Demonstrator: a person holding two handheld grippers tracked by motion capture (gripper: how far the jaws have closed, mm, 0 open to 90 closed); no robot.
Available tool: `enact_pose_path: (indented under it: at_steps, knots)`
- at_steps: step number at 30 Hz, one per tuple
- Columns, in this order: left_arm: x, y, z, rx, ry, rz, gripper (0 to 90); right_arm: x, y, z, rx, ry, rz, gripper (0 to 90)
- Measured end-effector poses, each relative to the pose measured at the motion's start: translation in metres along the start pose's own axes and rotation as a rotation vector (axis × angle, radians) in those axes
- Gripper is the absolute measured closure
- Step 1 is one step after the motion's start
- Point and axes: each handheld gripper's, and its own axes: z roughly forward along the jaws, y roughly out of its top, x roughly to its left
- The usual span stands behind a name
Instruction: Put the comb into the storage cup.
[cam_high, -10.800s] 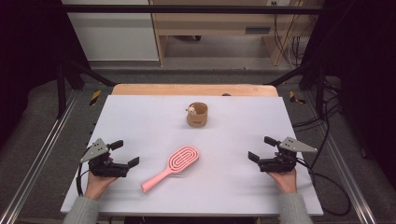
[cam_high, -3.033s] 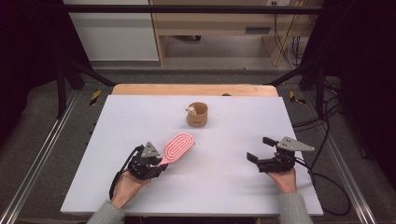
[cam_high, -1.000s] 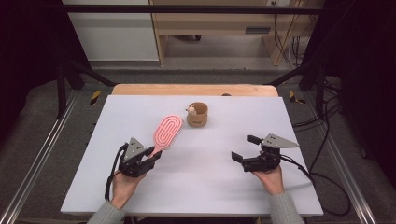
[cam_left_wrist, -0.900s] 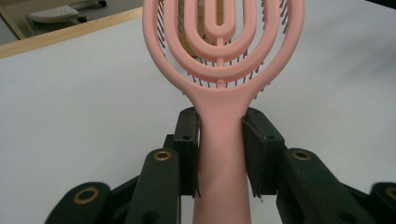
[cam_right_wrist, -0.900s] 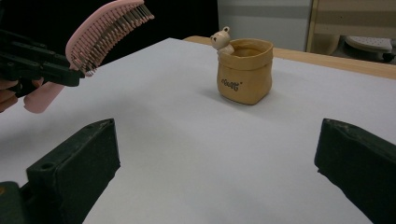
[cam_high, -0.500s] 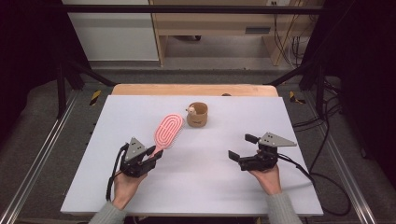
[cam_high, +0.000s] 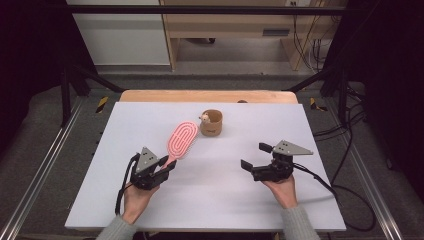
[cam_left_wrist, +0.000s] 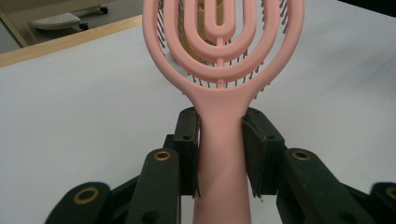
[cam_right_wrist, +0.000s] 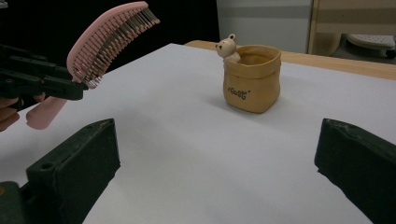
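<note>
Left gripper (cam_high: 167, 167) clamps pink brush (cam_high: 181, 139) by the handle; right gripper (cam_high: 256, 156) wide open, holding nothing.

Left gripper view: both fingers (cam_left_wrist: 187, 154) press flat on either side of the brush handle, just below the looped head. Brush is lifted off the white desk (cam_high: 300, 210), head tilted up and away from the person, bristles facing down (clear in the right gripper view, where the bristle side points at the desk). Brush head sits near the small tan pouch-shaped cup (cam_high: 212, 123) with a bear figure (cam_high: 204, 118) on its rim, just to its left in the high view; not touching it. Cup stands upright mid-desk toward the far edge. Right gripper hovers at the right side of the desk, well apart from the cup, pointing at it, nothing between its spread fingers (cam_right_wrist: 70, 168).
</note>
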Motion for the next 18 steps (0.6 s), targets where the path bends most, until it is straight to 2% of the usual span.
enact_pose_path:
  at_steps: [11, 18]
  knots:
    - [-0.001, 0.004, 0.002, -0.012, -0.002, -0.012, 68.7, 0.005, 0.007, 0.006, -0.003, 0.005, -0.007, 0.6]
    - [-0.004, 0.006, 0.006, -0.014, -0.007, -0.013, 68.7, 0.007, 0.011, 0.01, -0.007, 0.017, 0.006, 1.2]
